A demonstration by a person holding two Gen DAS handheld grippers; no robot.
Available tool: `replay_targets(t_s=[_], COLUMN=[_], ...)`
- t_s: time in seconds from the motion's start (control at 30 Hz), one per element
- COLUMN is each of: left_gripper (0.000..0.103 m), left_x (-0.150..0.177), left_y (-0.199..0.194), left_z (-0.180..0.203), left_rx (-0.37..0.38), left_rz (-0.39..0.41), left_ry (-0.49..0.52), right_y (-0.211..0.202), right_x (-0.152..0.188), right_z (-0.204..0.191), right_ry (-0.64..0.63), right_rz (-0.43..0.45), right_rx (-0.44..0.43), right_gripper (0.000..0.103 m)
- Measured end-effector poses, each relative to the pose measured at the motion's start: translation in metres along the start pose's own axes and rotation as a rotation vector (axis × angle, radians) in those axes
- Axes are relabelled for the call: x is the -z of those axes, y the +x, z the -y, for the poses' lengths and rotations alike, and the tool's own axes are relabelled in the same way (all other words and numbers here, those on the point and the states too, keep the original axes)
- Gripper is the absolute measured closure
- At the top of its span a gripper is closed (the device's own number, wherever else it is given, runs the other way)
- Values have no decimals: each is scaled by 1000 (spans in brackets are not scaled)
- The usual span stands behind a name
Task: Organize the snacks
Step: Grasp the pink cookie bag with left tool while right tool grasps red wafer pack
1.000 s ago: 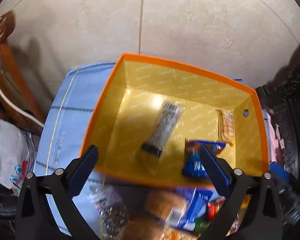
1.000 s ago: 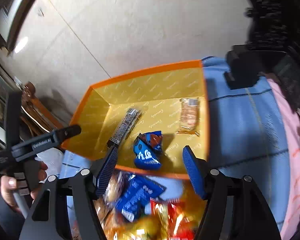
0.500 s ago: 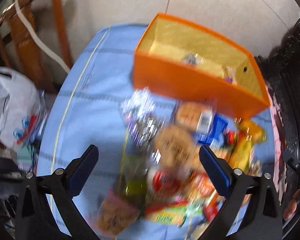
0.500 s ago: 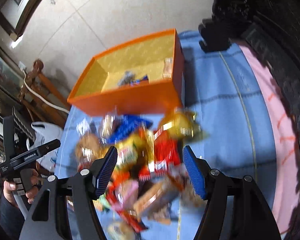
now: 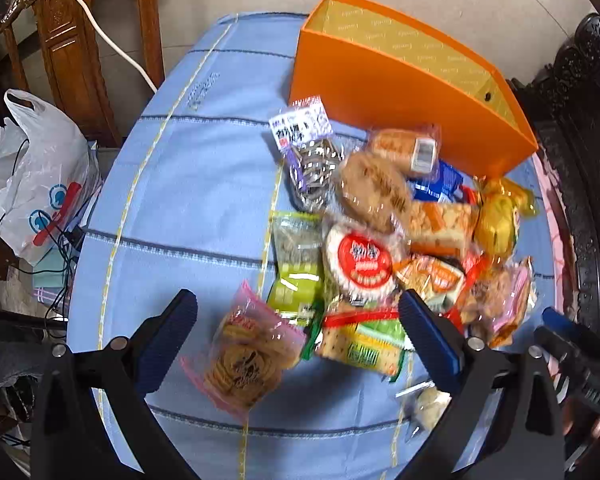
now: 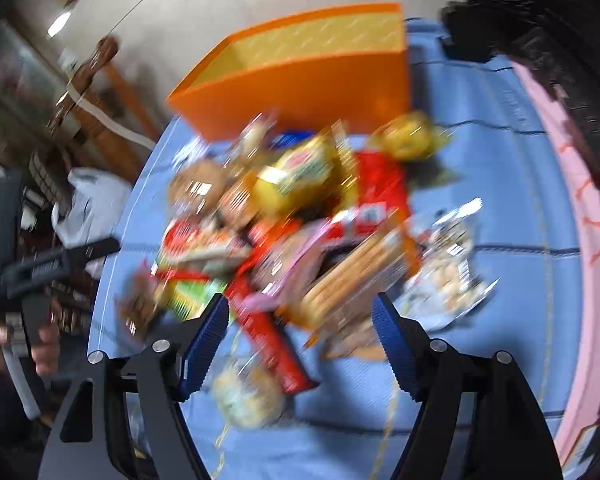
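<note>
I am hovering both grippers over the heap of wrapped snacks (image 5: 384, 248) lying on the blue cloth-covered table (image 5: 188, 184), just near of the open orange cardboard box (image 5: 400, 92) at the far side. My left gripper (image 5: 296, 324) is standing wide open and empty above the pink packet of round biscuits (image 5: 248, 352). My right gripper (image 6: 300, 332) is empty too, its jaws having just been opening over the long red packet (image 6: 268, 336). I judge this the picking step: next I am needing to lower onto one packet and close
</note>
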State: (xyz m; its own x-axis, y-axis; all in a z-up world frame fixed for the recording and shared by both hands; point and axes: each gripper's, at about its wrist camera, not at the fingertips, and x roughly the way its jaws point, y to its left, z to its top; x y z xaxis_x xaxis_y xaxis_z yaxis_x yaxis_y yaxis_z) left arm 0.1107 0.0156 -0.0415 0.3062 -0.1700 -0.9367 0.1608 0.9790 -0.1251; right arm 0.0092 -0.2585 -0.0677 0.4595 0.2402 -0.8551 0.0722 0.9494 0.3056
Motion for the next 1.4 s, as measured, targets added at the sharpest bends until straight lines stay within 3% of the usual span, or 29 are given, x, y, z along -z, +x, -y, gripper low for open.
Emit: replay_targets(t_s=[0.33,0.47,0.57,0.73,0.83,1.07,1.1,1.13,1.2,1.23,1.4], left_gripper=[4,4,4,4,4,4,8,21,32,44,50], left_x=[28,43,52,59,60,60,60,60,58,58,51], left_y=[15,21,27,40,49,73,76,80,79,77,63], left_z=[-21,-29,-32,-30,-28,-24,-24,-25,-28,-28,-32], left_rx=[-51,-93,-114,-134,-140,-145,-142,-133,-98,-76,-62], left_rz=[-23,-50,-67,-86,-101,-128,-134,-139,-124,-127,-108], left_ry=[4,53,98,166,199,272,276,282,287,294,284], right_y=[38,54,65,76,87,98,96,95,91,87,60], right_x=[38,41,39,26,20,24,25,25,27,27,25], right_z=[-30,-37,-40,-46,-42,-46,-47,-49,-54,-53,-47], right_ry=[-77,-94,-82,-102,-88,-120,-120,-127,-142,-129,-76], right_rz=[-110,-137,-130,-114,-148,-149,-146,-144,-143,-142,-86], right_rx=[-27,-36,-30,30,78,148,158,168,182,172,133], right_gripper=[30,45,45,50,65,69,70,71,74,75,80])
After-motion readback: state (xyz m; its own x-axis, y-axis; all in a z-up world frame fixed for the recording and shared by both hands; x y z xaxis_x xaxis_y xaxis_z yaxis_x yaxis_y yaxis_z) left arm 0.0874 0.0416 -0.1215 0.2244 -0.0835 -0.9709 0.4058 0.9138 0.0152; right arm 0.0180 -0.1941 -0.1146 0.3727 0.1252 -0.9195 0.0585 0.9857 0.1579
